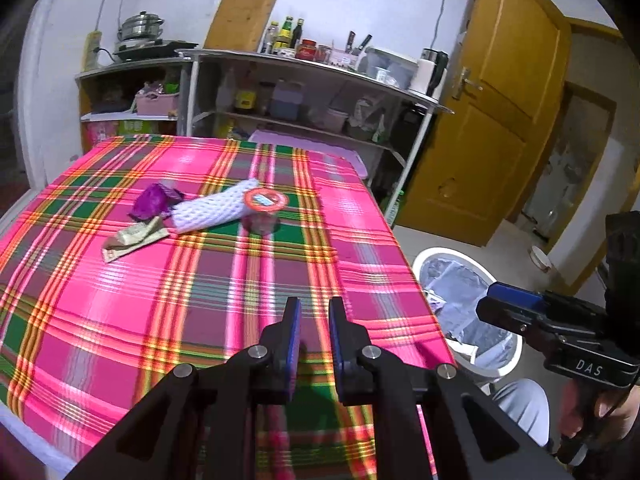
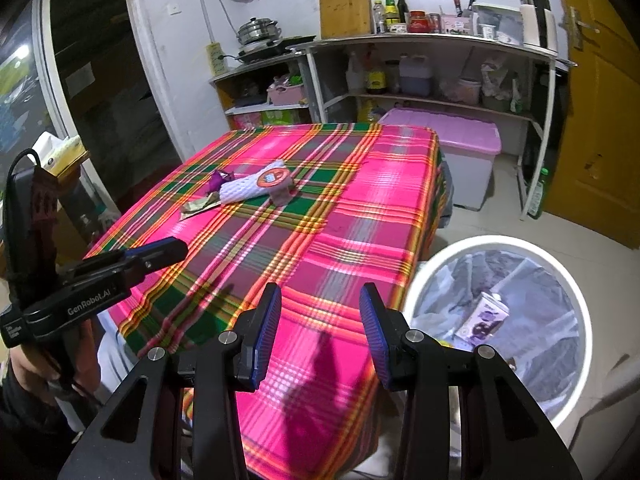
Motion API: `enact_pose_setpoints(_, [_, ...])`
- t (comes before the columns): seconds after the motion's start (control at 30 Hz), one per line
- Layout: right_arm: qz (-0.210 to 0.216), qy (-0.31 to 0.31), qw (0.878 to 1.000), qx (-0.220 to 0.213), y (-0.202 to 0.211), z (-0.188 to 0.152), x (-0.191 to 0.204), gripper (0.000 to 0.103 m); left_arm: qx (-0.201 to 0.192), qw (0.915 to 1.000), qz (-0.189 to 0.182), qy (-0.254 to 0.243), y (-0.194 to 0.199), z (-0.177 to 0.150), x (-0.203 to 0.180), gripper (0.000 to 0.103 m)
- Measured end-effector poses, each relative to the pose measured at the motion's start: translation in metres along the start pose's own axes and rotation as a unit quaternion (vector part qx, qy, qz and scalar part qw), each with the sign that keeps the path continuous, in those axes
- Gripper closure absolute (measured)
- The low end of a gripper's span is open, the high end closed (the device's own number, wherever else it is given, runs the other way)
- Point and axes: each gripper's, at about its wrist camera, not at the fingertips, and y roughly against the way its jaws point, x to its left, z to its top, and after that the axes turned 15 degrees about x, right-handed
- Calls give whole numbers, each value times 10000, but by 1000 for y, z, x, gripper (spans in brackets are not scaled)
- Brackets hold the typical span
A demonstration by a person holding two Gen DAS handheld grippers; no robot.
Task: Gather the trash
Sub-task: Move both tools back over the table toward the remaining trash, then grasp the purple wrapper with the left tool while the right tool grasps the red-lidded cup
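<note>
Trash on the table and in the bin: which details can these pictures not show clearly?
- Purple wrapper: right wrist view, small and partly behind the white foam net.
- Cup under the round lid: both views, too blurred to tell its contents.
- Carton in the bin: print too small to read.
- Bin bottom: hidden by the liner.

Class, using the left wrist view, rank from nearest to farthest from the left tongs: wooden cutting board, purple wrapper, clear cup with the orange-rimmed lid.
1. Clear cup with the orange-rimmed lid, mid-table, ahead of the left tongs.
2. Purple wrapper, farther left.
3. Wooden cutting board, against the wall.
</note>
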Motion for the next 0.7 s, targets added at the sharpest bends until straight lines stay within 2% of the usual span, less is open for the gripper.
enact_pose_setpoints(0.47, [226, 423, 9987, 162, -37, 41, 29, 61, -97, 9985, 377, 395, 5, 14, 61, 88])
enact_pose_setpoints(0.5, [228, 448, 9986, 187, -41, 45, 31, 60, -109, 9983, 399, 419, 5, 17, 66, 85])
enact_pose_setpoints(0.53, [238, 480, 9984, 207, -46, 50, 33, 52, -123, 9980, 435, 446, 5, 19, 71, 83])
enact_pose_setpoints(0.6, [278, 528, 9979, 238, -52, 58, 37, 44, -137, 9976, 480, 477, 4, 23, 81, 77])
enact_pose_setpoints(0.7, [274, 629, 9973, 274, -62, 70, 43, 44, -123, 9969, 580, 518, 1, 31, 97, 75])
